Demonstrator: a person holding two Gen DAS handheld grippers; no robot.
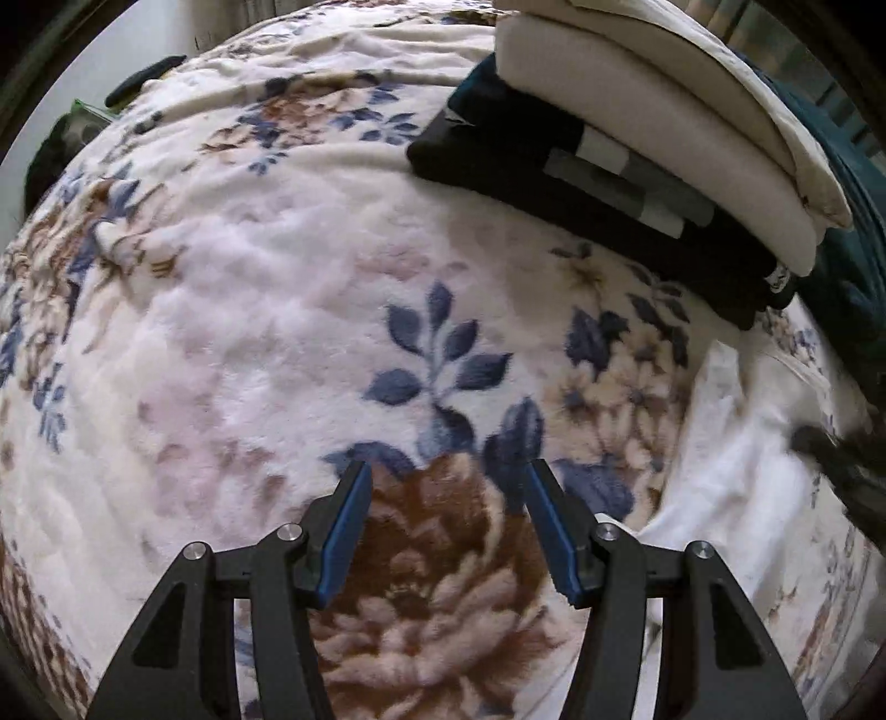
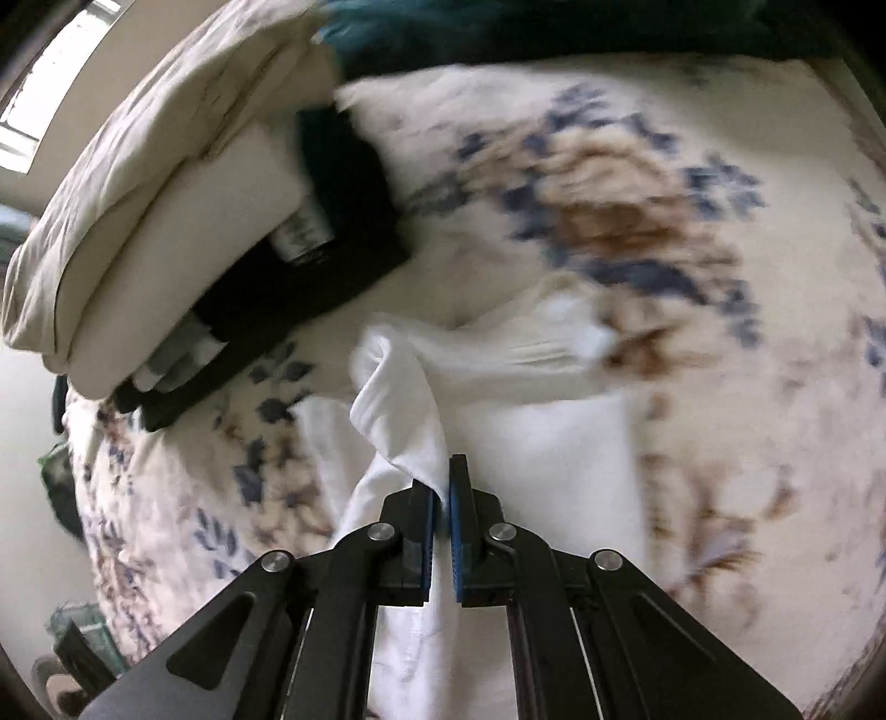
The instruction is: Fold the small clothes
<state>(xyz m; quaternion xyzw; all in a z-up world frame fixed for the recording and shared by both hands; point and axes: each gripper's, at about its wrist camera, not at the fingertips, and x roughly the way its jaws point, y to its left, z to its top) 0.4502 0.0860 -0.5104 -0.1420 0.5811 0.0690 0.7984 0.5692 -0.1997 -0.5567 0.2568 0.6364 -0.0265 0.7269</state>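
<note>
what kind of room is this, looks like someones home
Most likely a bedroom at home: the work surface is a bed covered by a plush floral blanket, a stack of folded clothes sits on it, and daylight comes through a window.

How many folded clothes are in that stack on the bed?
4: a black garment lowest, a teal one above, then two cream ones; more may be hidden.
</note>
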